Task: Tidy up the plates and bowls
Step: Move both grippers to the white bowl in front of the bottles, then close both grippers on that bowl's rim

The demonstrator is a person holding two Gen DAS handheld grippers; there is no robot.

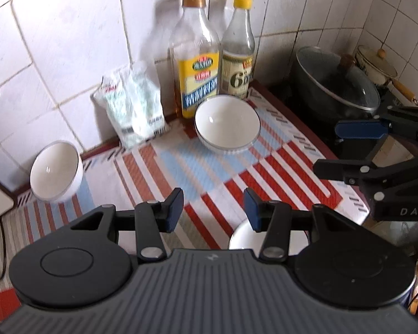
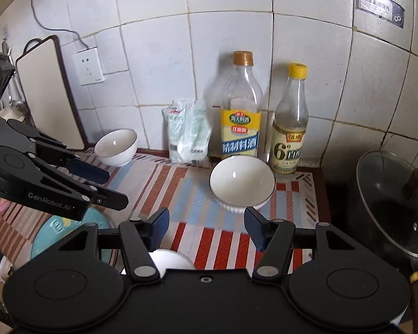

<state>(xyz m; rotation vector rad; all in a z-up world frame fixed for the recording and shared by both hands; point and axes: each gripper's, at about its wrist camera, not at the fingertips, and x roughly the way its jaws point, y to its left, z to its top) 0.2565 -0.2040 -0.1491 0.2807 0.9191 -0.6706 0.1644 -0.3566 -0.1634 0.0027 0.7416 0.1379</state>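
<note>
A white ribbed bowl (image 1: pixel 227 124) (image 2: pixel 242 181) stands on the striped mat in front of two bottles. A second white bowl (image 1: pixel 56 171) (image 2: pixel 116 146) sits at the far left by the wall. A third white bowl (image 1: pixel 249 238) (image 2: pixel 170 260) lies just under both grippers, partly hidden. A teal plate (image 2: pixel 57 233) lies at the left. My left gripper (image 1: pixel 213 208) is open and empty above the mat; it also shows in the right wrist view (image 2: pixel 117 188). My right gripper (image 2: pixel 206 226) is open and empty; it shows in the left wrist view (image 1: pixel 326 147).
Two bottles (image 1: pixel 195 58) (image 1: pixel 238 53) and a white bag (image 1: pixel 132 105) stand against the tiled wall. A dark pot with glass lid (image 1: pixel 337 83) (image 2: pixel 390 203) sits at the right, a small cream pot (image 1: pixel 376 65) behind it. A cutting board (image 2: pixel 50 91) leans at the left.
</note>
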